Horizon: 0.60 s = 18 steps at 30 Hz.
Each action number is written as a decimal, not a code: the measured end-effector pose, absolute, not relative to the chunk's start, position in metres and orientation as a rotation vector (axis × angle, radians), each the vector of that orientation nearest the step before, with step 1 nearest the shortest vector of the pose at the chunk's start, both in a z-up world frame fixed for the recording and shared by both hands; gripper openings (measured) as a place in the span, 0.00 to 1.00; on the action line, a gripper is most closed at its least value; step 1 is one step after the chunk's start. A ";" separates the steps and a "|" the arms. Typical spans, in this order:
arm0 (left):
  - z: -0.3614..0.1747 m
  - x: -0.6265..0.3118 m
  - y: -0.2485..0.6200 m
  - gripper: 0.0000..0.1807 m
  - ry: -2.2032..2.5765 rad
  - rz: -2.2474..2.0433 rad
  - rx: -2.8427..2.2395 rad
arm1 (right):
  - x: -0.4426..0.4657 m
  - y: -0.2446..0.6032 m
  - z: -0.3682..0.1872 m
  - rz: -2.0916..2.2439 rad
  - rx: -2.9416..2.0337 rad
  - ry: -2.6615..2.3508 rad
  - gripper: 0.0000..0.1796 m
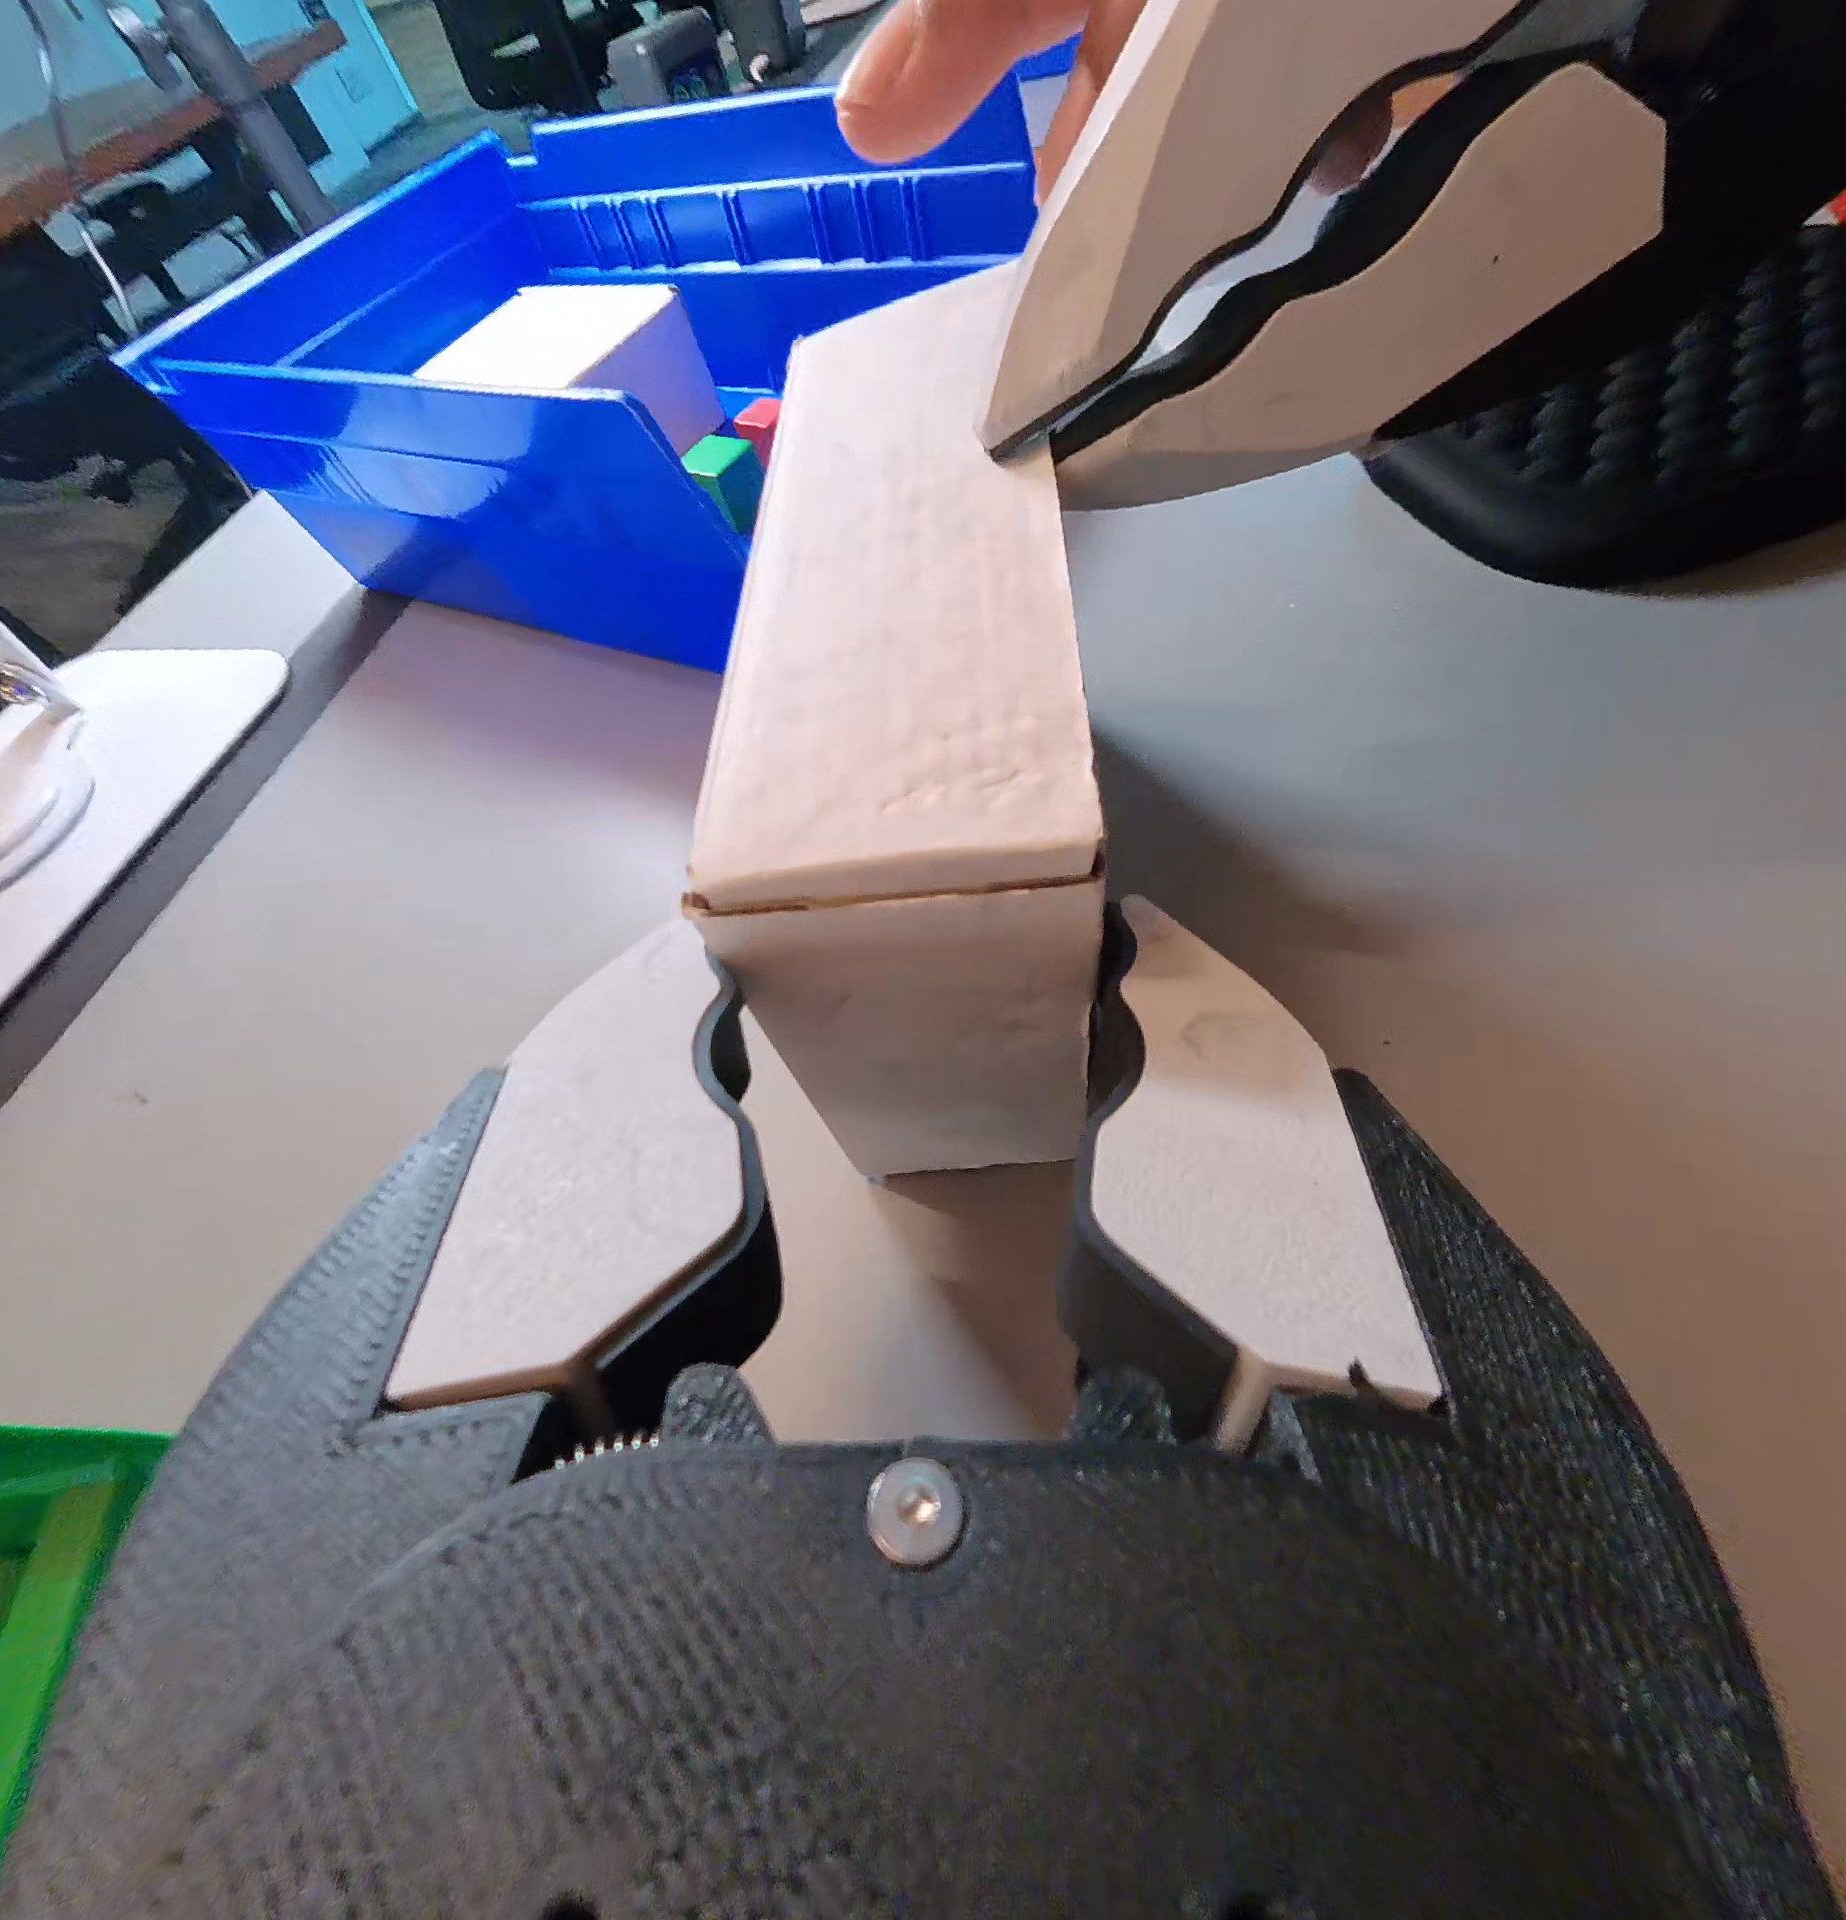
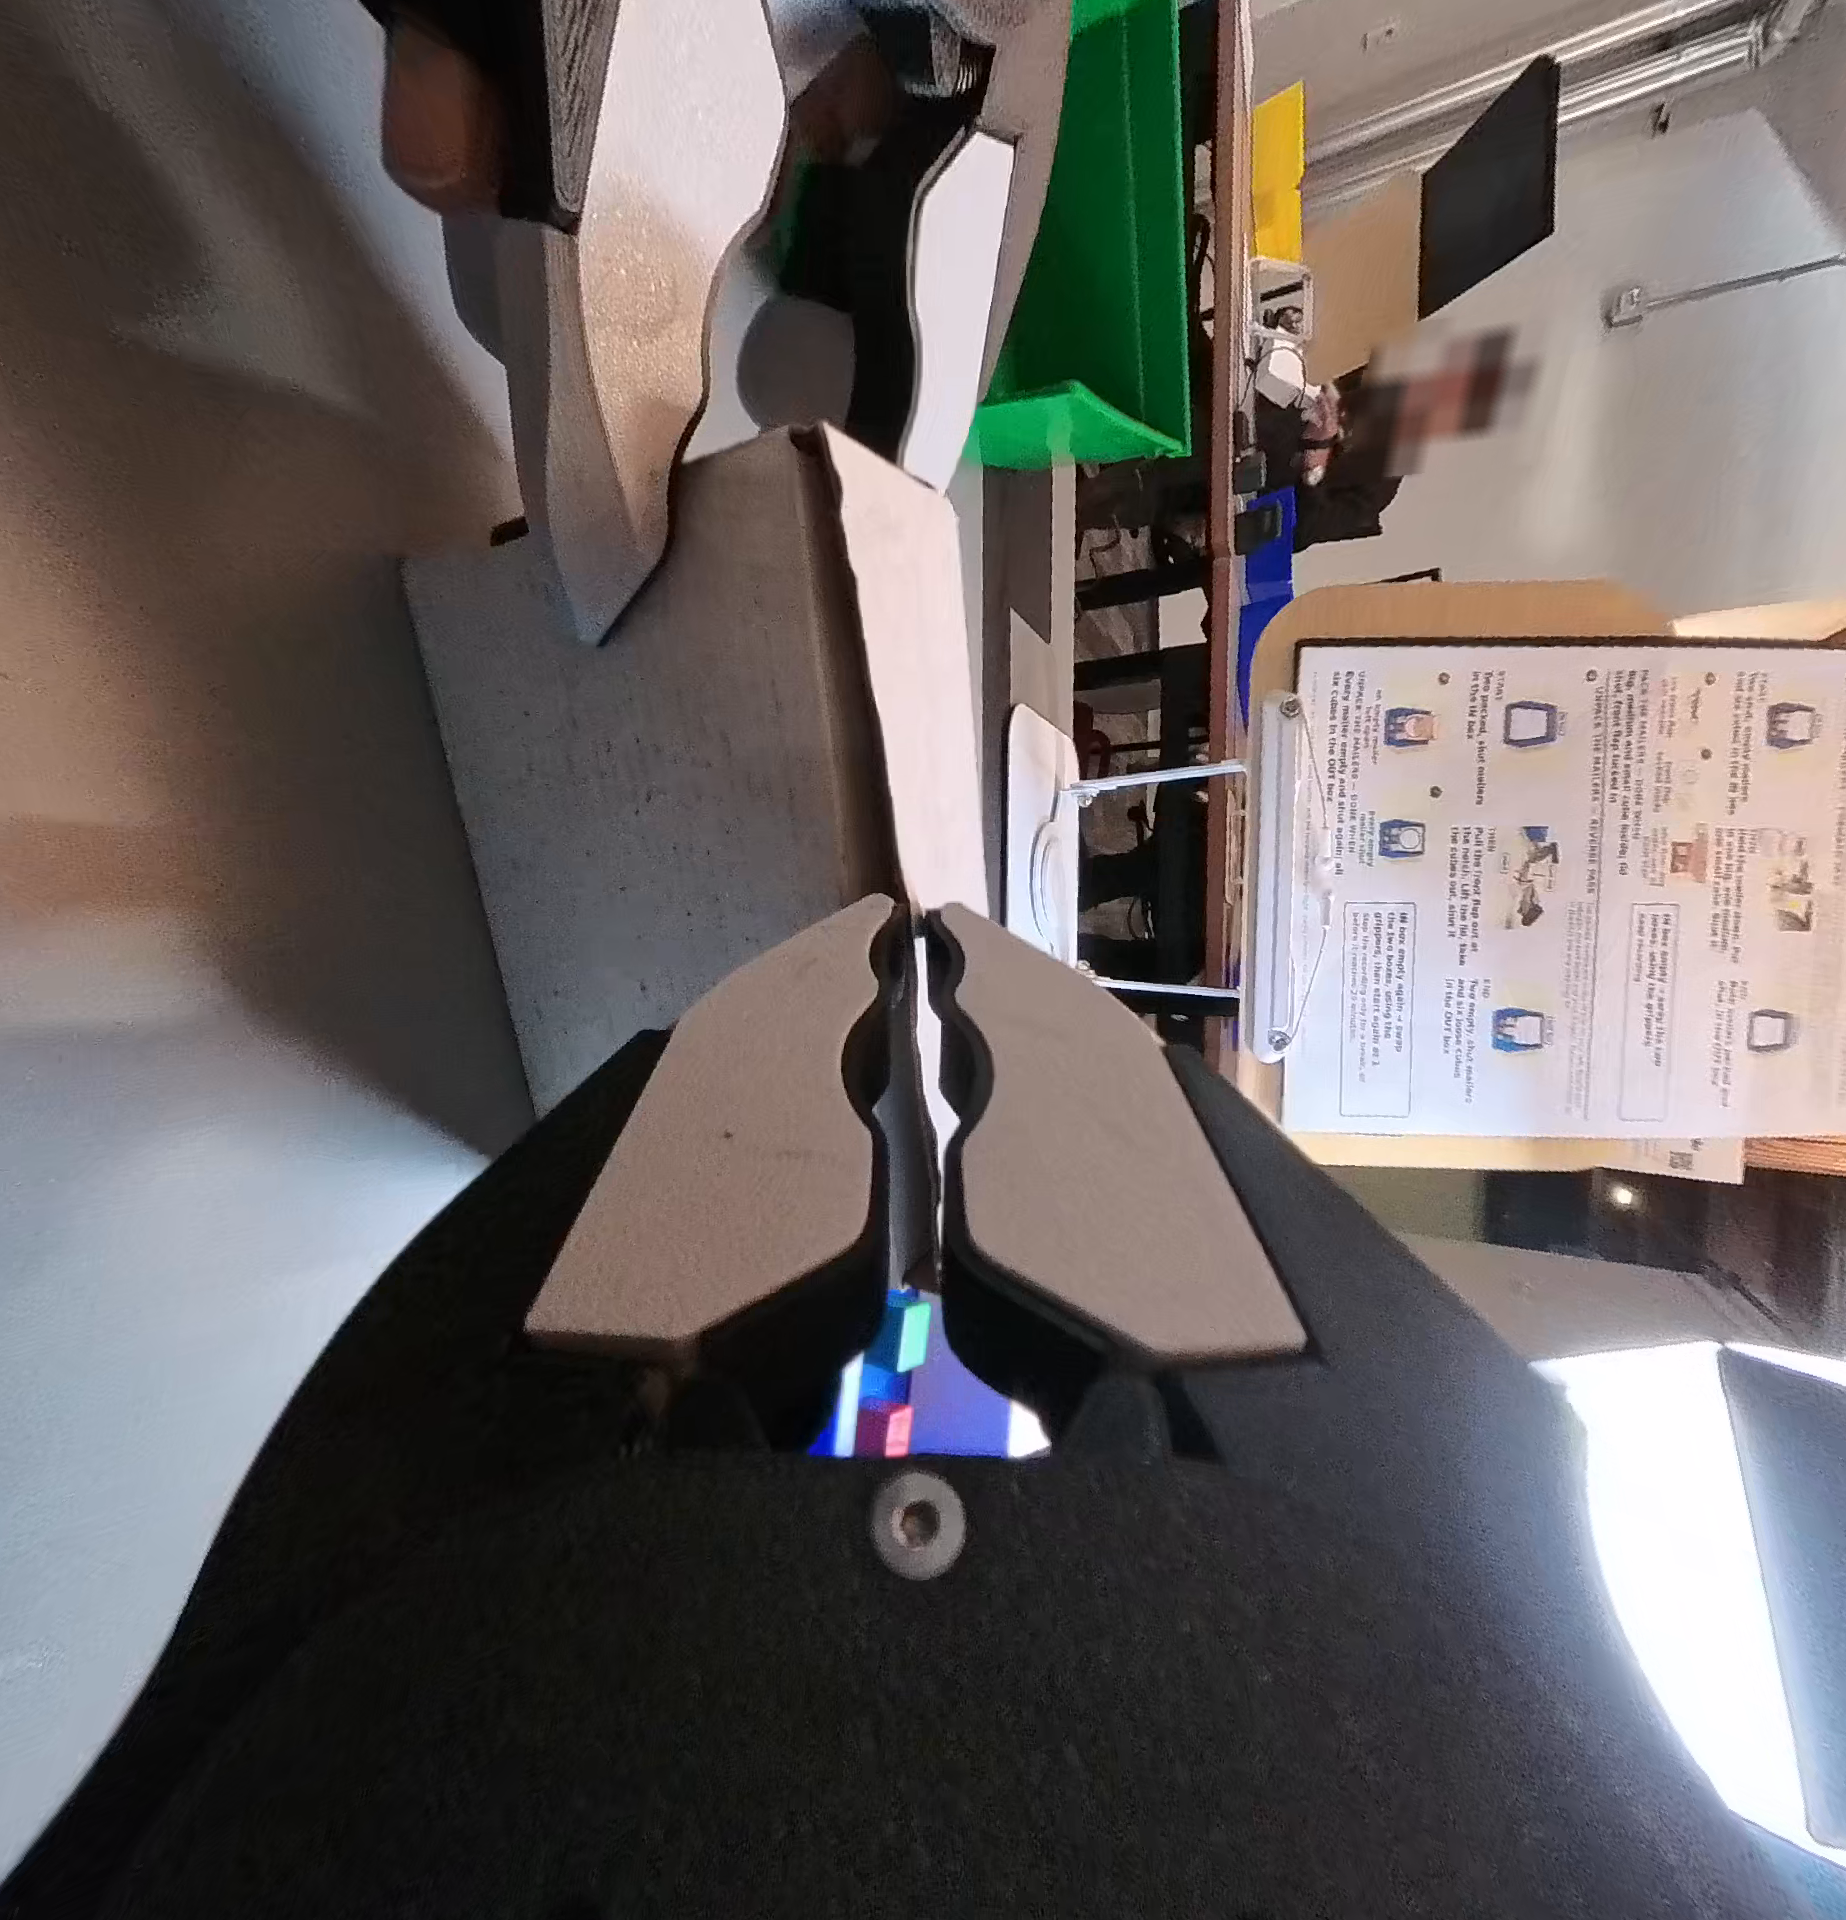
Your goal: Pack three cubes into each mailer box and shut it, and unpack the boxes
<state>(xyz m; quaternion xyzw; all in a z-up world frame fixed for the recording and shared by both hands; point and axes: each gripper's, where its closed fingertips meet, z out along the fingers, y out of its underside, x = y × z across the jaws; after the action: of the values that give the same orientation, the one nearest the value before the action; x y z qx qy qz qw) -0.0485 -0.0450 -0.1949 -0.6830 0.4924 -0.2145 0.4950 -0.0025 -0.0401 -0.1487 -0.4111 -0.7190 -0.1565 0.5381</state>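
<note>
A white mailer box [image 1: 898, 707] is turned on its edge over the grey table [image 1: 1418, 831], lid seam towards me. My left gripper [image 1: 914, 956] is shut on its near end, one finger on each broad face. My right gripper [image 1: 1012, 447] comes in from the upper right and is shut on the box's far end. In the right wrist view my right gripper [image 2: 919, 935] pinches a thin white flap of the box [image 2: 670, 748], and the left gripper [image 2: 763, 540] clamps the other end. A green cube [image 1: 727, 462] and a red cube [image 1: 758, 416] lie in the blue bin [image 1: 431, 499].
A second white mailer box [image 1: 576, 343] lies in the blue bin, behind and left of the held box. A green bin [image 1: 25, 1558] sits at my near left. A white stand base [image 1: 119, 748] is on the table's left edge. An instruction sheet [image 2: 1573, 883] stands beyond the table. The left gripper's tips are roughly 7 cm from the right gripper's. Left tips and right tips are each some 25 cm from the green cube [image 1: 727, 462]. Look for it in the right wrist view [image 2: 903, 1336] too.
</note>
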 end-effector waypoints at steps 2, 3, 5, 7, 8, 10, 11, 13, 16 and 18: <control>-0.193 -0.048 -0.043 0.35 1.198 -0.473 -1.619 | -0.002 -0.036 -0.149 -0.399 -0.958 -1.711 0.02; -0.193 -0.048 -0.043 0.35 1.212 -0.444 -1.597 | -0.002 -0.035 -0.148 -0.417 -0.940 -1.710 0.02; -0.191 -0.049 -0.045 0.34 1.253 -0.375 -1.540 | -0.003 -0.036 -0.149 -0.465 -0.877 -1.720 0.02; -0.191 -0.051 -0.047 0.34 1.300 -0.305 -1.473 | -0.004 -0.040 -0.150 -0.465 -0.841 -1.729 0.03; -0.190 -0.053 -0.049 0.34 1.326 -0.267 -1.441 | -0.004 -0.043 -0.151 -0.449 -0.841 -1.730 0.03; -0.191 -0.054 -0.052 0.34 1.375 -0.197 -1.382 | -0.004 -0.051 -0.154 -0.420 -0.839 -1.742 0.03; -0.191 -0.054 -0.055 0.34 1.394 -0.175 -1.358 | -0.003 -0.056 -0.153 -0.404 -0.839 -1.740 0.03; -0.191 -0.053 -0.060 0.34 1.421 -0.156 -1.324 | -0.001 -0.064 -0.153 -0.390 -0.825 -1.737 0.03; -0.193 -0.051 -0.067 0.34 1.465 -0.099 -1.267 | 0.003 -0.074 -0.148 -0.368 -0.817 -1.739 0.02; -0.194 -0.050 -0.070 0.34 1.501 -0.033 -1.201 | 0.007 -0.082 -0.139 -0.325 -0.832 -1.746 0.01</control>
<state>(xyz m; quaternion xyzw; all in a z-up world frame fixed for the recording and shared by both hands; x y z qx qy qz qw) -0.0502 -0.0701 -0.1945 -0.5124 0.6400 -0.0141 0.5724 0.0067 -0.0817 -0.1390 -0.3526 -0.7395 -0.1378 0.5565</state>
